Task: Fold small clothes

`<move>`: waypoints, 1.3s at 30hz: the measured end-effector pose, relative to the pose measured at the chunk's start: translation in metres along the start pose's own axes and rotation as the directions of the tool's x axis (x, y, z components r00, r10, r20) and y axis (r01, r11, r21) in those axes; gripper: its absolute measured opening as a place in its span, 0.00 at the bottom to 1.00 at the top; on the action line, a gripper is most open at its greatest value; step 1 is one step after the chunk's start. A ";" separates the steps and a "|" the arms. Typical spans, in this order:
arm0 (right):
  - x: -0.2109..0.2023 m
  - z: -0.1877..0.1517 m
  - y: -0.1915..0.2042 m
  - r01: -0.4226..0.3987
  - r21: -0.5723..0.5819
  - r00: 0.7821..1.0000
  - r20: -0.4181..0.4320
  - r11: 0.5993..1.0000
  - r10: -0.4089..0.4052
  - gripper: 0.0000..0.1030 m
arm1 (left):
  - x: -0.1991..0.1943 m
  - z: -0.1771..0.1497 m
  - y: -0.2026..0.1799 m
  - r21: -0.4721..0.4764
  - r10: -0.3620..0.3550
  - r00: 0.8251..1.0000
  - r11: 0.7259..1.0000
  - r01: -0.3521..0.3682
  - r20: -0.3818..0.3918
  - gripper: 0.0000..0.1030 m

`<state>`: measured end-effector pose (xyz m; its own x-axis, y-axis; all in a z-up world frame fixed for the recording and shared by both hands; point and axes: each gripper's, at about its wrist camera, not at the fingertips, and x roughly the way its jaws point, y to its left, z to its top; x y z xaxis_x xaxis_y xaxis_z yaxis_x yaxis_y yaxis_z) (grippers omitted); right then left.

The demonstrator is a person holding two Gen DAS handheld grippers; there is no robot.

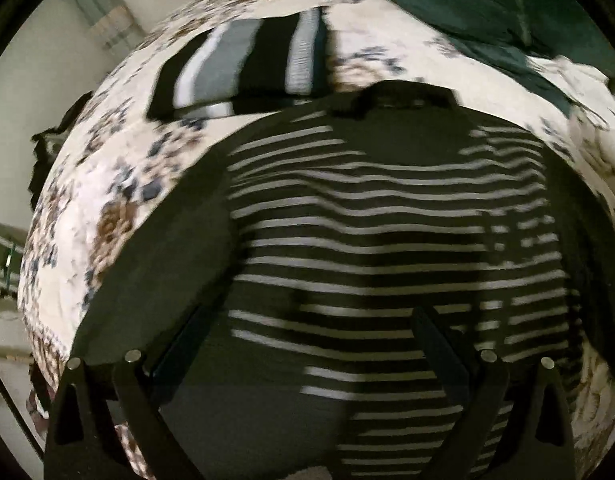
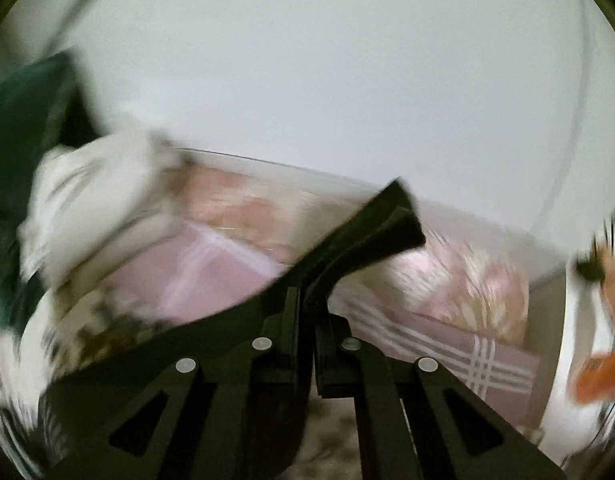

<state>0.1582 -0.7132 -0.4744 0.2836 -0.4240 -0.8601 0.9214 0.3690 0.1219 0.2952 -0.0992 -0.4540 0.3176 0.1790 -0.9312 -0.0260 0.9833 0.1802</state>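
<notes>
In the right wrist view the right gripper (image 2: 313, 300) sits at the lower centre of the frame with its jaws drawn together on a fold of dark fabric, a sleeve or edge of the striped top (image 2: 371, 224), which rises from the fingers toward the middle of the frame and ends in a flat cuff-like end. Behind it lie pink checked bedding (image 2: 467, 352) and a pale wall; the picture is blurred, so finer detail is lost.

In the left wrist view the left gripper (image 1: 307, 360) stands wide, its two fingers spread at lower left and lower right with nothing pressed between them, poised over the lower part of the garment. The striped top (image 1: 367, 240) fills the centre of that frame, spread flat on a floral bedspread (image 1: 107, 200), collar toward the top. A folded striped garment (image 1: 243, 68) lies in the upper left and a dark green cloth (image 1: 467, 4) in the upper right.

The top looks light, soft and limp; it will likely sag and drag rather than hold shape. Hems, cuffs and shoulder seams, where layers double up, seem the surest places to pinch, taking both layers together.
</notes>
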 end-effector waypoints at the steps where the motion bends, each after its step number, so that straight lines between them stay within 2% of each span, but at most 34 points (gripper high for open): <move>1: -0.019 -0.002 0.018 -0.023 -0.064 0.999 0.020 0.998 0.025 0.05 | 0.003 -0.002 0.014 -0.021 0.014 1.000 1.000 -0.014 -0.010 1.00; 3: -0.055 -0.019 0.058 -0.084 -0.184 0.994 0.048 0.979 0.095 0.05 | 0.008 -0.005 0.039 -0.063 0.035 0.999 0.997 -0.036 -0.027 1.00; 6: -0.099 -0.046 0.124 -0.191 -0.348 0.976 0.030 0.918 0.215 0.05 | 0.014 -0.011 0.085 -0.141 0.075 0.996 0.987 -0.081 -0.049 1.00; 8: -0.129 -0.082 0.167 -0.261 -0.453 0.958 -0.012 0.853 0.287 0.05 | 0.019 -0.018 0.120 -0.199 0.104 0.993 0.973 -0.114 -0.064 1.00; 11: -0.151 -0.142 0.240 -0.338 -0.587 0.931 -0.095 0.735 0.352 0.05 | 0.028 -0.030 0.167 -0.275 0.141 0.986 0.948 -0.160 -0.090 1.00; 13: -0.165 -0.200 0.284 -0.376 -0.685 0.913 -0.159 0.624 0.376 0.05 | 0.036 -0.039 0.190 -0.310 0.160 0.981 0.932 -0.186 -0.108 1.00; 15: -0.169 -0.268 0.331 -0.381 -0.788 0.905 -0.211 0.484 0.369 0.05 | 0.047 -0.050 0.217 -0.331 0.180 0.975 0.919 -0.214 -0.131 1.00; 19: -0.178 -0.403 0.387 -0.282 -0.947 0.915 -0.218 0.152 0.340 0.05 | 0.065 -0.065 0.249 -0.352 0.186 0.967 0.905 -0.237 -0.173 1.00; 20: -0.185 -0.436 0.400 -0.252 -0.964 0.915 -0.211 0.081 0.343 0.05 | 0.069 -0.068 0.256 -0.357 0.183 0.967 0.903 -0.238 -0.180 1.00; 22: -0.191 -0.479 0.408 -0.219 -0.976 0.912 -0.209 -0.013 0.353 0.05 | 0.075 -0.074 0.267 -0.367 0.177 0.966 0.900 -0.237 -0.190 1.00; 23: -0.193 -0.497 0.409 -0.213 -0.976 0.909 -0.213 -0.041 0.359 0.05 | 0.077 -0.075 0.270 -0.370 0.172 0.966 0.899 -0.235 -0.195 1.00; 25: -0.198 -0.524 0.408 -0.208 -0.975 0.907 -0.220 -0.073 0.359 0.05 | 0.081 -0.079 0.275 -0.376 0.163 0.965 0.897 -0.231 -0.205 1.00; 29: -0.199 -0.561 0.417 -0.200 -0.976 0.925 -0.216 -0.083 0.313 0.05 | 0.086 -0.082 0.280 -0.383 0.141 0.966 0.898 -0.217 -0.215 1.00; 31: -0.197 -0.563 0.427 -0.224 -0.971 0.935 -0.239 -0.085 0.264 0.05 | 0.086 -0.082 0.282 -0.385 0.130 0.968 0.900 -0.206 -0.214 1.00; 33: -0.200 -0.544 0.425 -0.314 -0.948 0.926 -0.318 -0.055 0.203 0.05 | 0.085 -0.083 0.288 -0.392 0.116 0.971 0.900 -0.192 -0.209 1.00; 35: -0.199 -0.525 0.422 -0.446 -0.895 0.887 -0.439 0.015 0.144 0.09 | 0.079 -0.088 0.297 -0.415 0.081 0.975 0.895 -0.163 -0.207 1.00; 37: -0.196 -0.504 0.411 -0.564 -0.819 0.825 -0.555 0.102 0.104 0.22 | 0.070 -0.099 0.312 -0.459 0.028 0.977 0.880 -0.124 -0.209 1.00; 38: -0.196 -0.493 0.401 -0.608 -0.780 0.794 -0.600 0.149 0.094 0.35 | 0.066 -0.107 0.319 -0.480 -0.002 0.977 0.871 -0.103 -0.213 1.00; 39: -0.194 -0.483 0.390 -0.635 -0.747 0.770 -0.631 0.196 0.089 0.44 | 0.061 -0.117 0.327 -0.503 -0.036 0.975 0.861 -0.081 -0.218 1.00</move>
<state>0.3345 -0.0870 -0.4992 0.1329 0.2285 -0.9644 -0.1980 0.9596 0.2000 0.1954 0.2373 -0.4893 0.1036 0.1466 -0.9838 -0.5245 0.8484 0.0712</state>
